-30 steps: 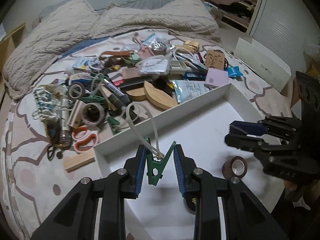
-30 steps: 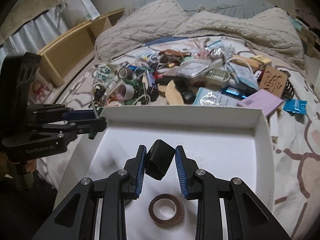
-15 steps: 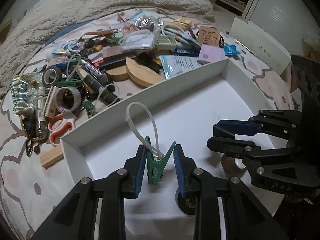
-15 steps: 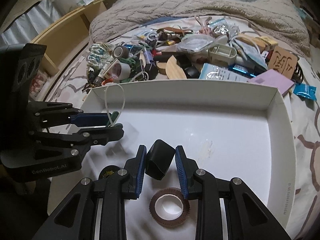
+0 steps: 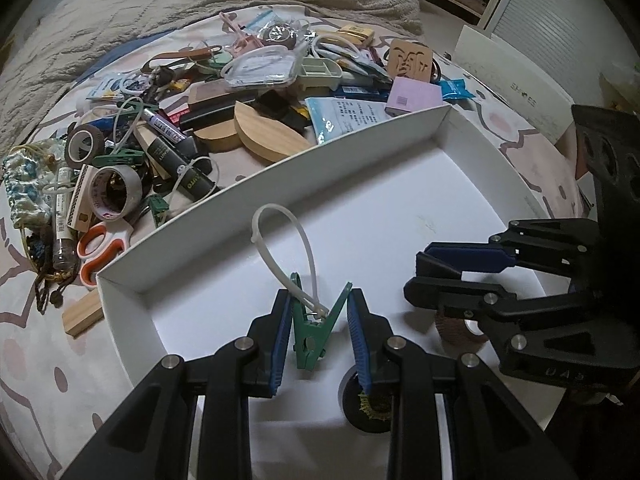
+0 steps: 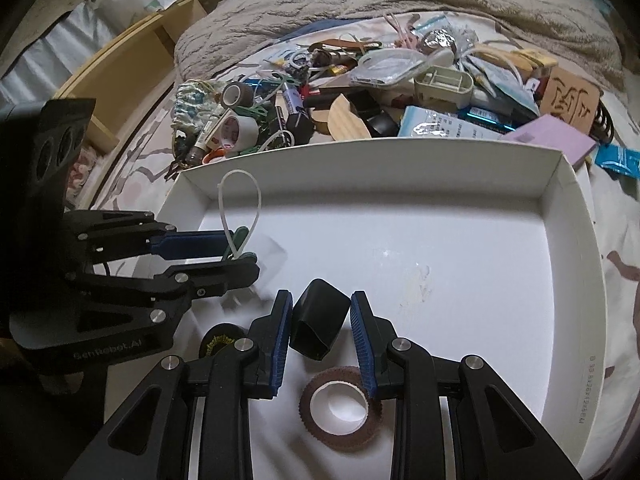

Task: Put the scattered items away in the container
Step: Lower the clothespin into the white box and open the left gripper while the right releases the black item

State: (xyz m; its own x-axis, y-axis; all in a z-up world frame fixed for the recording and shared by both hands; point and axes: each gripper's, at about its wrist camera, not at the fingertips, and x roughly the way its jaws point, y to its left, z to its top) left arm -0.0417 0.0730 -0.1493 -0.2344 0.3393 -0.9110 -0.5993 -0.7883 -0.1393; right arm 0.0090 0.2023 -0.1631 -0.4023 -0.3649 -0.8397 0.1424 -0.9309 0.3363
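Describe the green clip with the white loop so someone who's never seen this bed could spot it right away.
Start at the big white tray on the bed, in front of the heap of clutter. Above the tray's near left part, the left claw pinches a green clothespin-style clip. A white zip-tie loop stands up from it, unlike the black block in the right claw beside it.
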